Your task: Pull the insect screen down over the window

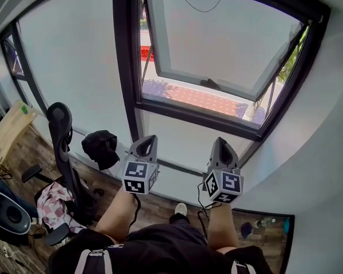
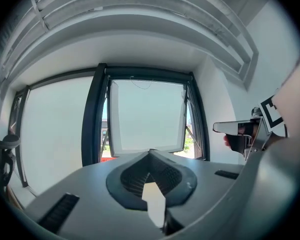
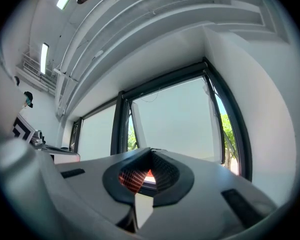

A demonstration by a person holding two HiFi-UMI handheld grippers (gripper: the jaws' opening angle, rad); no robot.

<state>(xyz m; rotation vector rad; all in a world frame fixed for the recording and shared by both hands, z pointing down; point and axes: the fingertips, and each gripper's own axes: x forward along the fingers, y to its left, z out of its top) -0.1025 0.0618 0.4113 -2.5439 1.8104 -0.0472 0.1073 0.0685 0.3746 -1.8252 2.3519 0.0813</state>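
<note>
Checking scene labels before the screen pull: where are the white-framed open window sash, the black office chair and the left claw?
White-framed open window sash (image 1: 217,39), head view, middle of its pane.
Black office chair (image 1: 63,153), head view, its upright back.
Left claw (image 1: 148,139), head view, tip of its closed jaws.

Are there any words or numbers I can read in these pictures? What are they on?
No words or numbers can be read here.
Left cube on the left gripper: only black-and-white squares, no letters.
Right cube on the right gripper: the same, only squares.
Red patch outside the window: maybe a sign, but too small and blurred to read.
</note>
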